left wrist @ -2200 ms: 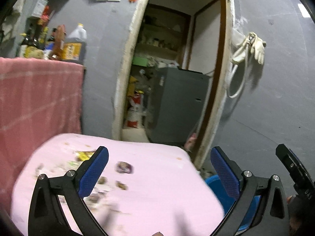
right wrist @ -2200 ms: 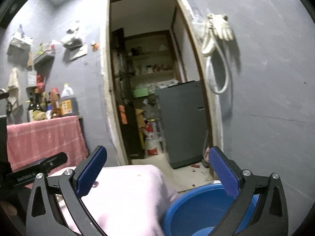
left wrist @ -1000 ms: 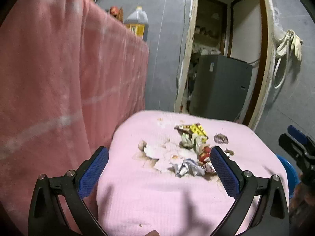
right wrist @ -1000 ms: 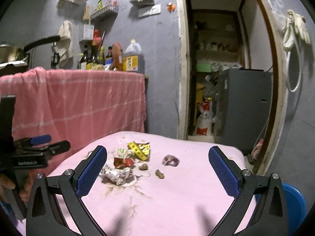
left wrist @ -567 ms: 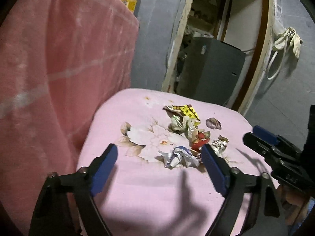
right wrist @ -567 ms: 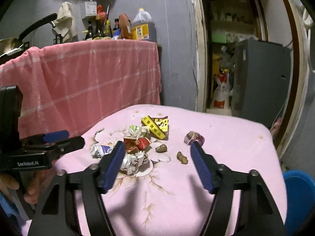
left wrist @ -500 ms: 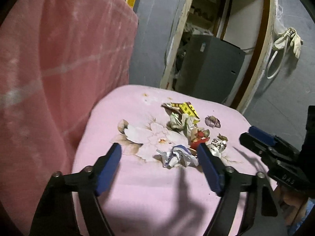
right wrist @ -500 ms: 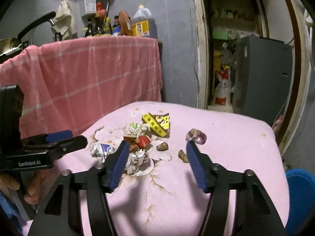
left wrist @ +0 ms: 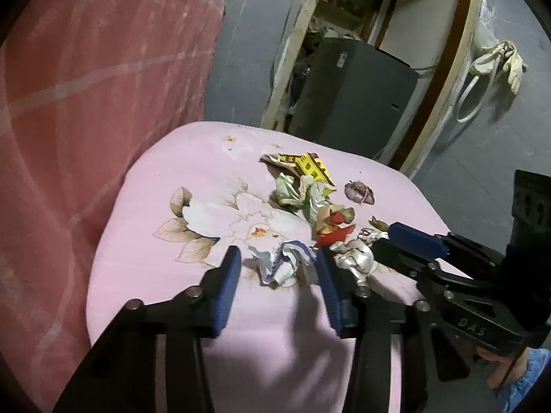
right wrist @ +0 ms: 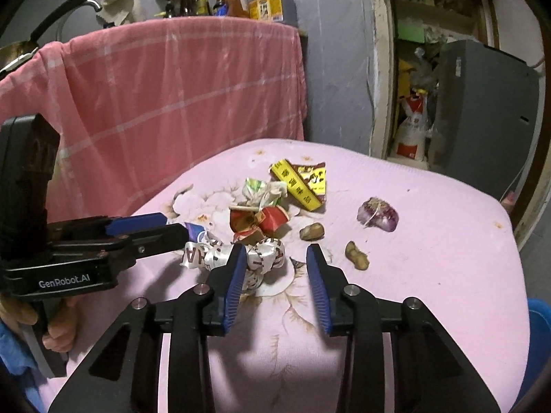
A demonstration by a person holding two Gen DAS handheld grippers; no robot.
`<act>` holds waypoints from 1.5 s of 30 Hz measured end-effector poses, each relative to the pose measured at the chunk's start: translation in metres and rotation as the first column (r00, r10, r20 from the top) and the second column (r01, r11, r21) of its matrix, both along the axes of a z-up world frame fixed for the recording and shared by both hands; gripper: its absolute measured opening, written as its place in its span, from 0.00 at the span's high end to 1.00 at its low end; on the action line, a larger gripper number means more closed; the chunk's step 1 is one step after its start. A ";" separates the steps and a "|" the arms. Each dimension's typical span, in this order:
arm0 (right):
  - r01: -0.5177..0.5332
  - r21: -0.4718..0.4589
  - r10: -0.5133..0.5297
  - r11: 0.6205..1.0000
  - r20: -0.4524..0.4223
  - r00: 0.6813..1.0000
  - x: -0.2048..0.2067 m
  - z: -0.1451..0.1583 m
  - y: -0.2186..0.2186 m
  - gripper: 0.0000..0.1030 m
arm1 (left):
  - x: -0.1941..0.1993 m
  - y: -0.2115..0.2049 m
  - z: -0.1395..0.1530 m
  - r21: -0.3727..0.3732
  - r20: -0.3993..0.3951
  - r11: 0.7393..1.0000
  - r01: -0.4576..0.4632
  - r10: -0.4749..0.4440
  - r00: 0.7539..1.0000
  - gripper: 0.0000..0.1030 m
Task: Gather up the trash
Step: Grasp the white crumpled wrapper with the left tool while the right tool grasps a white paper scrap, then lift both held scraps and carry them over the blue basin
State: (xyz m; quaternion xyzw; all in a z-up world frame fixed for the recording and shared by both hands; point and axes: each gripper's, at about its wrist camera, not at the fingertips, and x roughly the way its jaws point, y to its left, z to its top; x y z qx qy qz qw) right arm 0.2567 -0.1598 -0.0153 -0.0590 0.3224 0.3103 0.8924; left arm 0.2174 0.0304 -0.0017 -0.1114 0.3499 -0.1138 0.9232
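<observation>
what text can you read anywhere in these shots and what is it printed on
"GenRobot.AI": white print on the left gripper's black body, right wrist view.
"DAS": raised letters on the right gripper's black body, left wrist view.
"HA": red letters on the crumpled white wrapper; the rest is folded away.
Yellow wrapper: printed characters, too blurred to read.
Oil jug label: too small to read.
</observation>
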 end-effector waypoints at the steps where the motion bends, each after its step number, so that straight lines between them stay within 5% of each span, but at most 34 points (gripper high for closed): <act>1: -0.005 0.001 0.005 1.000 -0.010 1.000 0.001 -0.001 0.000 0.70 | 0.000 0.000 0.000 -0.006 -0.004 1.000 0.003 -0.003 1.000 0.66; 10: -0.039 0.003 0.039 0.999 -0.049 0.998 0.004 -0.004 0.003 0.91 | 0.003 -0.001 -0.002 -0.022 -0.023 1.000 0.006 -0.006 1.000 0.84; 17: -0.042 0.001 0.042 0.999 -0.024 0.999 -0.001 -0.002 0.004 0.93 | 0.001 -0.001 0.000 -0.018 -0.023 1.000 0.000 0.000 1.000 0.90; 29: 0.024 0.085 -0.037 0.996 0.147 0.989 -0.037 0.021 -0.025 0.93 | -0.027 -0.011 0.012 -0.018 0.064 1.000 -0.013 0.015 0.998 0.93; 39: 0.149 0.211 -0.210 0.966 0.307 0.928 -0.076 0.053 -0.072 0.93 | -0.061 -0.047 0.050 -0.014 0.298 1.000 0.007 -0.002 0.954 0.93; 45: 0.225 0.278 -0.328 0.934 0.418 0.847 -0.102 0.079 -0.105 0.93 | -0.070 -0.080 0.073 -0.001 0.414 0.999 0.034 -0.031 0.910 0.93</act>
